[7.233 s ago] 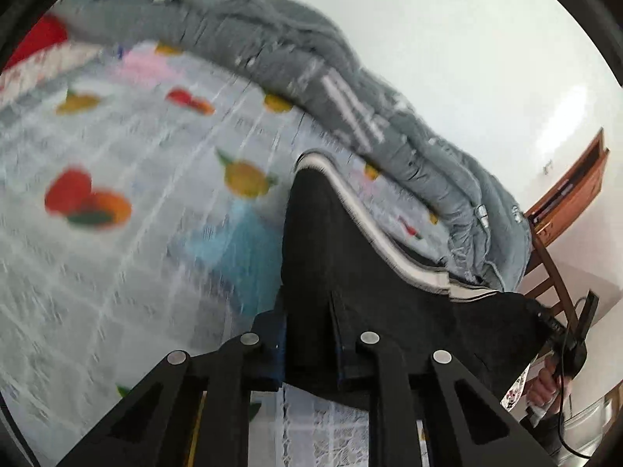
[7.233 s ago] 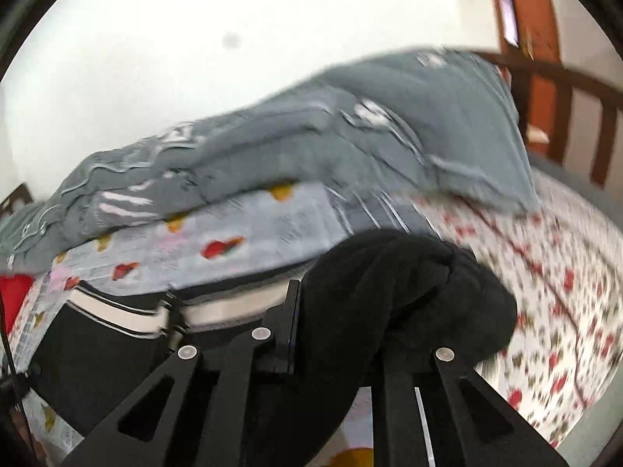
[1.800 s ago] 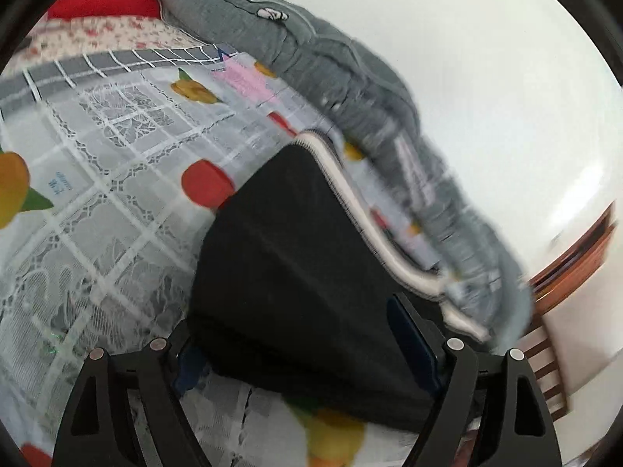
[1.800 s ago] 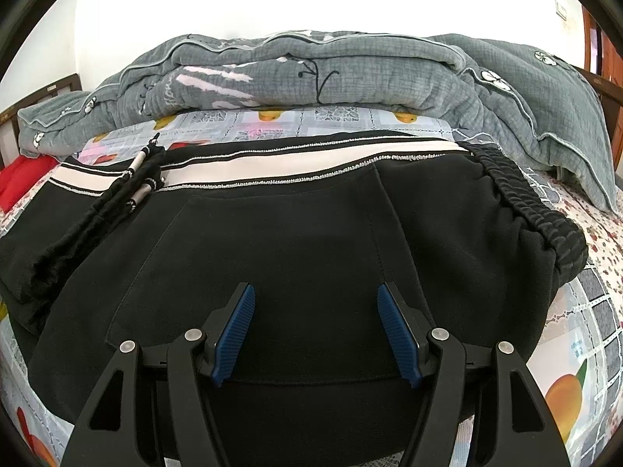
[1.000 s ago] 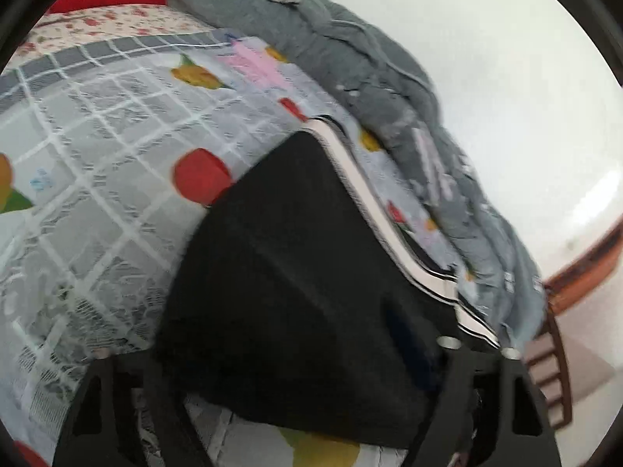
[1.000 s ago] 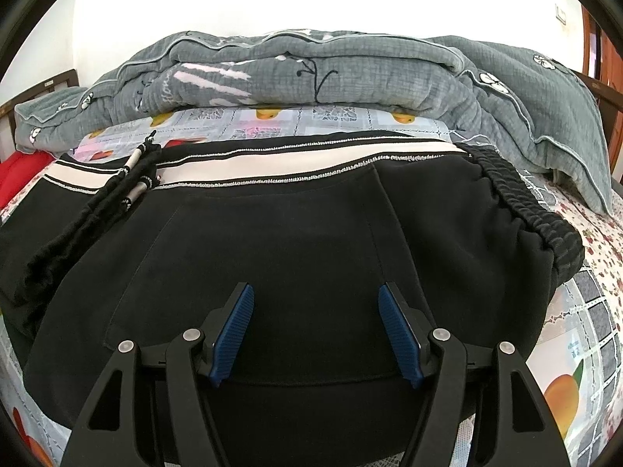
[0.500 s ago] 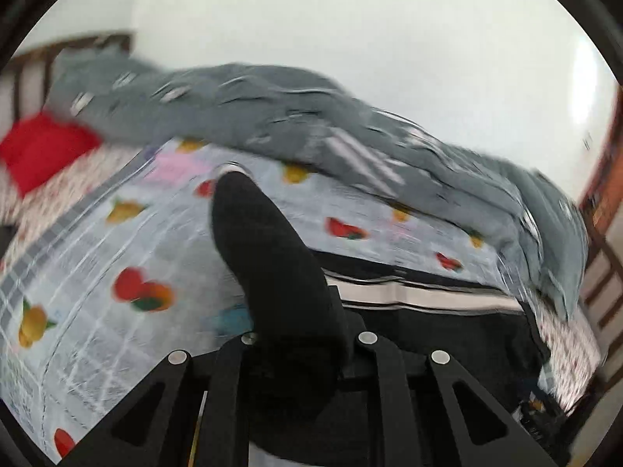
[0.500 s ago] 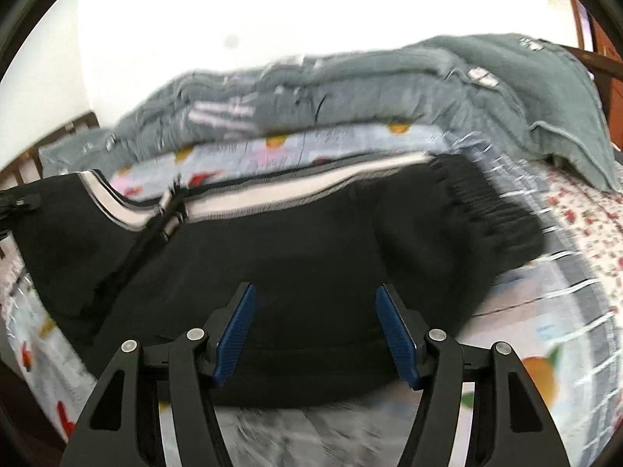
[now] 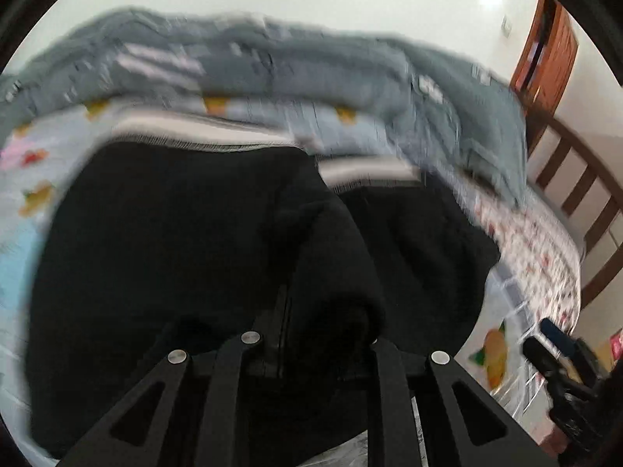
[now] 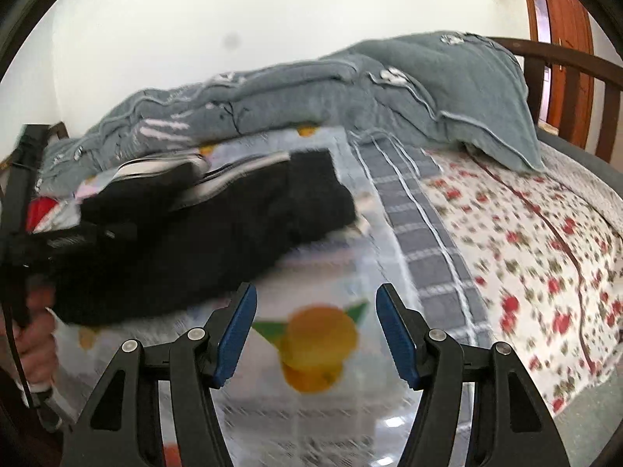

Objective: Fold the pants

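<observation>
Left gripper (image 9: 311, 344) has just clamped shut on a bunched end of the black pants (image 9: 163, 257), dragging it rightward over the rest, mid-frame. Right gripper (image 10: 316, 329), lower centre, jaws apart and empty over the fruit-print sheet (image 10: 319, 334). Another fold is under way.

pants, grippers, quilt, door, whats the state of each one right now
pants: partly folded, one black end lifted over the rest
left gripper: shut on pants, jaws have just been closing
right gripper: open, nothing between its pads, over the sheet
quilt: bunched along the wall
door: too cropped to tell
</observation>
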